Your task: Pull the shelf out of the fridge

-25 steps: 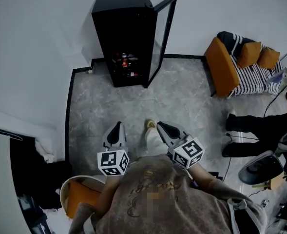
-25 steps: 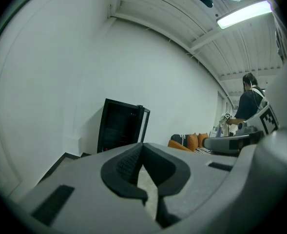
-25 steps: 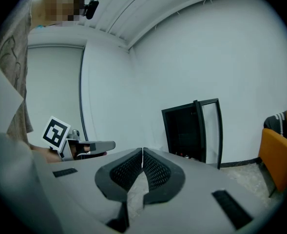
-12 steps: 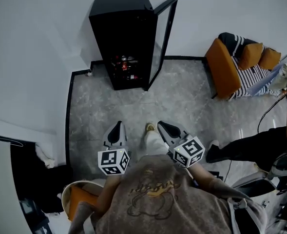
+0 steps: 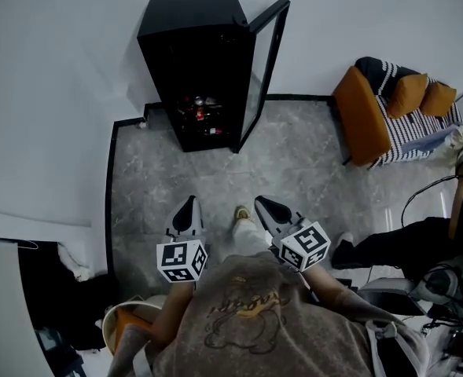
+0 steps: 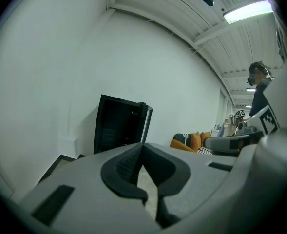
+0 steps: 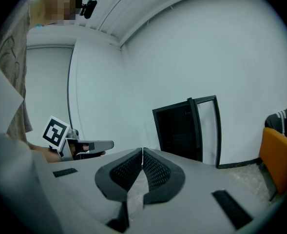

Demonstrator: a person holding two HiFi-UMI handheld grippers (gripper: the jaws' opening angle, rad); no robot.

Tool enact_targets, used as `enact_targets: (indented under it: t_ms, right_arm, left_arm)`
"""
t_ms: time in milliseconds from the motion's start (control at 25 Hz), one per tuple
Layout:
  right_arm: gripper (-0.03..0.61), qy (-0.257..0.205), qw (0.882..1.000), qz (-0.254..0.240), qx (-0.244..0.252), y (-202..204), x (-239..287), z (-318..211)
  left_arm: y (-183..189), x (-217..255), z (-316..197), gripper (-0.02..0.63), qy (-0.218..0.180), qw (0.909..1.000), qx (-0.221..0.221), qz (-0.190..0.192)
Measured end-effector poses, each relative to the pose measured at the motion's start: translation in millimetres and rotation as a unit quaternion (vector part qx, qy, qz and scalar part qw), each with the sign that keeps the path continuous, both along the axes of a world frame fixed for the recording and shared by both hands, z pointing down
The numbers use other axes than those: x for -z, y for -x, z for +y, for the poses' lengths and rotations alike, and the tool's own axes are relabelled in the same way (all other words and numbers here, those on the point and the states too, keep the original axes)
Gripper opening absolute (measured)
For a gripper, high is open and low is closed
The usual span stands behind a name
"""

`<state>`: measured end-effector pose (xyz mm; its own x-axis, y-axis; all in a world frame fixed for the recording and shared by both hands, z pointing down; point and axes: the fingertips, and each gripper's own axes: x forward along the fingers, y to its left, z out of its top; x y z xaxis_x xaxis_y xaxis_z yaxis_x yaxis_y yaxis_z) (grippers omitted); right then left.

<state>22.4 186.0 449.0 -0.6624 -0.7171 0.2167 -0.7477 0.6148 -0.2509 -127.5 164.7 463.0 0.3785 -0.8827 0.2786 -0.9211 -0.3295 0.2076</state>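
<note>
Tall black fridge (image 5: 193, 45), glass door (image 5: 264, 61) swung open, upper centre of frame. Loaded shelf (image 5: 202, 122) sits low inside, carrying bottles or cans: probably stiff, heavy, rattly. Best gripped at its front edge. Left tongs (image 5: 189, 204) and right tongs (image 5: 261, 204) closed, empty, lower centre, well apart from it.

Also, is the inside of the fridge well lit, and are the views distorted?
Head view: the fridge interior is dark, only a few items low down show; the black skirting bends. Left gripper view: the ceiling lamp glares white. Right gripper view: black rounded picture corners, fridge interior black, the wall corner curves.
</note>
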Motion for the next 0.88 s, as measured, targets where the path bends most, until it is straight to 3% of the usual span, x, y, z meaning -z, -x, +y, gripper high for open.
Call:
enact_targets:
  t_ms: [360, 600, 880]
  right_arm:
    - [0.021, 0.011, 1.000, -0.004, -0.005, -19.0, -1.2, -49.1]
    - [0.021, 0.010, 1.000, -0.012, 0.006, -27.8, 5.2, -87.3]
    - [0.021, 0.008, 1.000, -0.017, 0.023, -40.7, 7.8, -132.7]
  left_arm:
    - [-10.5, 0.5, -48.8, 0.003, 0.008, 1.0000, -0.004, -0.002]
    - [-19.8, 12.9, -76.0, 0.003, -0.012, 0.9997, -0.014, 0.019]
    - [-27.3, 12.2, -114.2, 0.003, -0.005, 0.9998, 0.015, -0.009]
